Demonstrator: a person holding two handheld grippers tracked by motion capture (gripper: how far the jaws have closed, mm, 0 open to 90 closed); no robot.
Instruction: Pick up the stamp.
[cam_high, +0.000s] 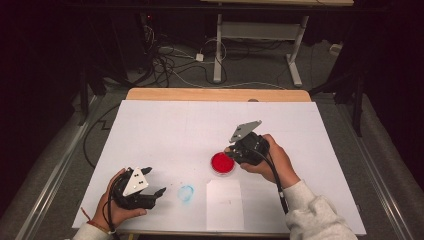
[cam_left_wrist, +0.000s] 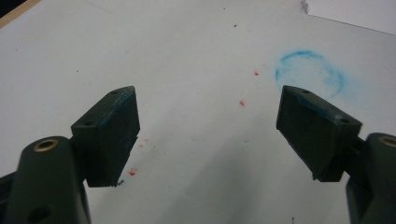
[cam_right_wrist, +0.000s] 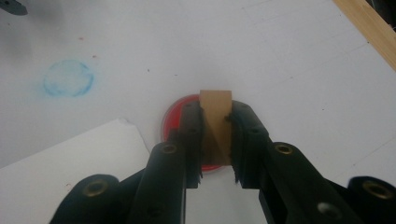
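A tan wooden block (cam_right_wrist: 215, 122) is being clamped by the right gripper (cam_right_wrist: 215, 140) over the round red ink dish (cam_high: 222, 163). It should be pressed down level. The left gripper (cam_left_wrist: 208, 135) is being held wide open, empty

A shallow round dish (cam_high: 222, 163) of bright red paint sits on the white board (cam_high: 165, 130), just beyond the far edge of a loose white paper sheet (cam_high: 224, 204). Held over the dish is a small tan wooden block (cam_right_wrist: 215, 122), upright and wedge-like, pinched between the jaws of the right gripper (cam_right_wrist: 215, 140), its lower end above the red surface. To the dish's left, near the paper's far left corner, a faint blue ring-shaped print (cam_high: 186, 193) marks the board.
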